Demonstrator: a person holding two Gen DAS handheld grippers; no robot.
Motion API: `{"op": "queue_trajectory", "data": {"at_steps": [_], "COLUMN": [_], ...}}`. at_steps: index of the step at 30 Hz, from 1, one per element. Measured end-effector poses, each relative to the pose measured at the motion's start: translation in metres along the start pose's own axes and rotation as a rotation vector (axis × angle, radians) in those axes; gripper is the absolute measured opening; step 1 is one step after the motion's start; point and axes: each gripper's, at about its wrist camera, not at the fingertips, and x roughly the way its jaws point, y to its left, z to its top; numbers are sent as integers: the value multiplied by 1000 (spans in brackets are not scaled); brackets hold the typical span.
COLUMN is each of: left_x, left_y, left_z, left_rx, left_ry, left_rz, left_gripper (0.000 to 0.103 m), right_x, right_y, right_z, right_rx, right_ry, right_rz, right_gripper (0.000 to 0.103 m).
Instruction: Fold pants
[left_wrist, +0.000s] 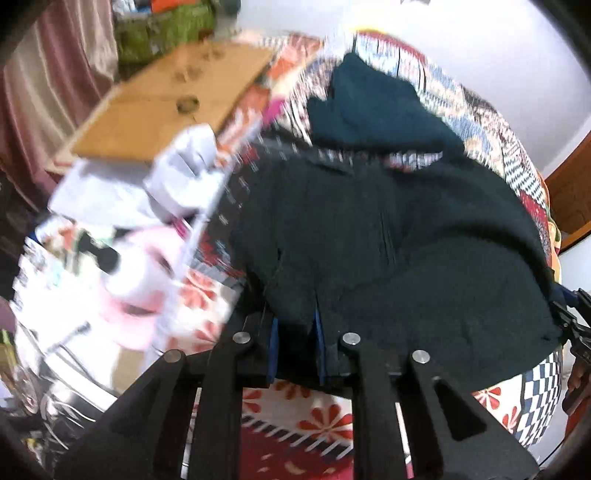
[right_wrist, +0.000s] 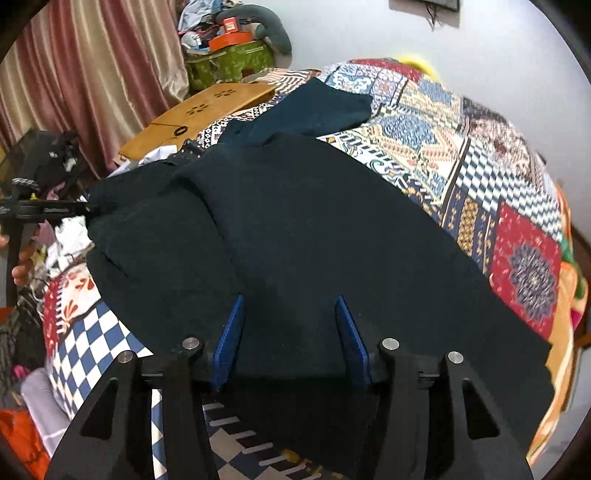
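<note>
Covering most of the scene, a bed under a patchwork bedspread (right_wrist: 476, 173) of checks, florals and medallions carries the dark teal pants (right_wrist: 295, 221), which lie spread across its middle with one leg running away toward the far end. Bare bedspread stays open along the right side of the pants and at the near edge, where blue-and-white checks show; the left edge of the bed is crowded by a wooden lap tray (right_wrist: 199, 114) with flower-shaped cutouts and by loose white and pink cloth (left_wrist: 140, 280). Striped curtains (right_wrist: 92, 74) and a green bag (right_wrist: 229, 62) piled with clutter close off that far left corner. No brand or lettering can be read anywhere; the left wrist view is smeared by motion blur.

The left tool (left_wrist: 295, 343) has its blue pads nearly together, pinching a fold at the near edge of the pants. The right tool (right_wrist: 290, 343) stands about half open, its blue pads apart with flat pants fabric between them, pressing on nothing. The left tool shows at the far left border of the right wrist view, at the pants' left edge.
</note>
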Motion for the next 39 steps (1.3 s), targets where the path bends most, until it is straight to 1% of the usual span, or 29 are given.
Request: {"op": "queue_trajectory", "data": {"at_steps": [2,4,6,7,8,9,11,13,15,16,18,20,22,24,26,29,30,32,34,36,39], "left_x": [-10,-7,12,24,38,49,46,35,21,11,-8,-24,-31,-32,-32,-20,-16,-11,-7,-3,-4], "left_y": [8,13,15,16,14,11,4,-5,-8,-10,-17,-29,-42,-63,-79,-104,-111,-121,-128,-131,-134], "left_z": [-1,-4,-15,-20,-28,-32,-35,-31,-24,-20,-16,-15,-20,-27,-36,-45,-48,-50,-46,-43,-41], "left_rx": [1,0,14,22,31,39,71,130,170,191,221,246,276,321,368,459,487,526,542,540,564], "left_ry": [-13,7,51,77,119,141,109,86,52,28,-18,-63,-74,-65,-52,-21,-9,-19,-26,-22,-18], "left_rz": [-9,-8,2,3,-4,-6,28,86,113,105,75,38,-8,-47,-67,-91,-96,-80,-73,-85,-90], "left_gripper": [17,17,18,19,21,23,27,32,33,35,44,59,60,60,60,60,60,60,60,60,57], "right_x": [0,0,0,0,0,-1,-3,-6,-16,-19,-28,-31,-31,-27,-19,-4,3,12,15,18,19], "right_y": [1,3,6,6,7,7,9,12,18,20,29,40,53,65,79,93,96,97,97,98,98], "right_z": [-2,-4,-6,-6,-6,-5,-5,-2,1,3,6,9,9,10,8,7,7,8,10,14,18], "right_rx": [5,11,22,24,26,25,18,-5,-35,-43,-56,-77,-110,-143,-189,-245,-261,-267,-268,-276,-262], "right_ry": [-5,-10,-13,-13,-12,-10,-2,7,-10,-22,-50,-65,-71,-67,-57,-26,-9,-1,0,-2,-14], "right_rz": [4,5,9,10,6,2,-10,-31,-42,-37,-14,9,38,61,81,70,64,71,76,73,100], "right_gripper": [48,48,48,48,48,48,48,48,49,49,49,49,48,48,48,48,44,43,34,19,8]}}
